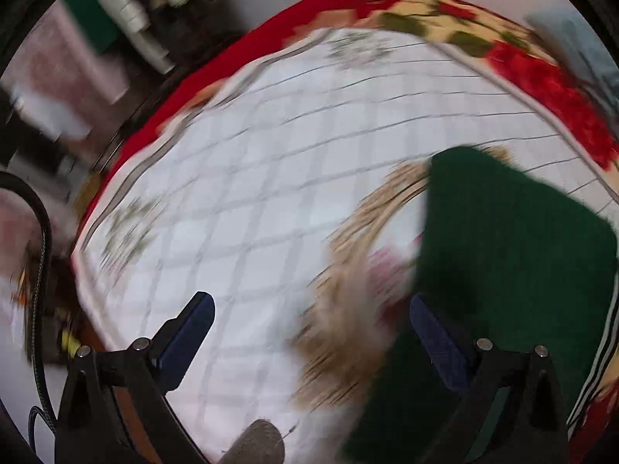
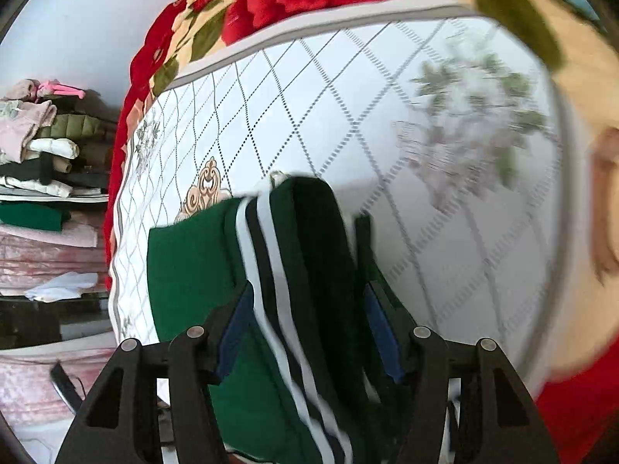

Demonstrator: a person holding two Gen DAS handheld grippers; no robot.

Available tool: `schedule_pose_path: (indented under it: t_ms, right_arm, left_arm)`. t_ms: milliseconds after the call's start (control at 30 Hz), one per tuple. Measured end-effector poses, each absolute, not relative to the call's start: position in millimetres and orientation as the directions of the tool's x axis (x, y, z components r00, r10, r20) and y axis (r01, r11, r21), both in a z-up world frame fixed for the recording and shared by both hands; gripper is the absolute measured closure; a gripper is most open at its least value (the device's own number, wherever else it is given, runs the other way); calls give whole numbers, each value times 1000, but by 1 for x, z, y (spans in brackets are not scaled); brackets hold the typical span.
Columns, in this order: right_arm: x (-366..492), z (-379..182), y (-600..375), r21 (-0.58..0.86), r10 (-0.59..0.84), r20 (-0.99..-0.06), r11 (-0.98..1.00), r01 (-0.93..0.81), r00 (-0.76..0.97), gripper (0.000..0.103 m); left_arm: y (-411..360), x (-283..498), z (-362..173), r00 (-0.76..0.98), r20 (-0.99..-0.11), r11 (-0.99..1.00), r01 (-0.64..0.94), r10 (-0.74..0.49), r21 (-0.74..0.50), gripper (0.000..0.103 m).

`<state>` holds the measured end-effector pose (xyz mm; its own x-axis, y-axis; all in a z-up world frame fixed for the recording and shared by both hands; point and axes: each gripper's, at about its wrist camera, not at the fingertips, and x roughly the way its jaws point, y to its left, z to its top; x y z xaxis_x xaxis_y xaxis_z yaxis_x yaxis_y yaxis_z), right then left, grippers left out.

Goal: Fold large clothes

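Our right gripper (image 2: 309, 332) stands with its fingers (image 2: 236, 324) parted, and the green garment (image 2: 193, 263) with its white and black stripes rises between them; the pads do not seem to press it, so we read it as released. Our left gripper (image 1: 309, 317) is spread wide and grasps nothing, its blue-padded fingers (image 1: 189, 324) over the bare white quilted mattress (image 1: 251, 193). The same garment lies folded just right of its right finger, touching or overlapping it in view. A red floral blanket (image 1: 541, 77) borders the mattress on the far side. Folded clothes (image 2: 35, 154) are stacked at far left
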<state>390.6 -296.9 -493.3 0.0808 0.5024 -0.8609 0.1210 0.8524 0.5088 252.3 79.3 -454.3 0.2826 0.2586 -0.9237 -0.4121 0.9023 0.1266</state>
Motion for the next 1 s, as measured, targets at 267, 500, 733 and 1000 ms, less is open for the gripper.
schedule_pose_path:
  t_ms: [267,500,733,1000]
  right_arm:
    - [427,-483,-285,462,426,-872,879,119,243,100]
    - [435,-502,-290,395,386,-918,911,120,93,91]
    - [356,-446,-330,474,469,-880,867,153,72,63]
    - [280,-482,-335,423,445,-892,882,207,-73,63]
  left_arm:
    - [33,304,-488,274,-933,959,-225,233,173,0]
    - [43,288,-481,232,-950,954,-265,207,143,0]
    - [25,263,-463,199,-965,954,-279,169,110,0]
    - [-14,248,-478,116,-983,969,-217,143,115,0]
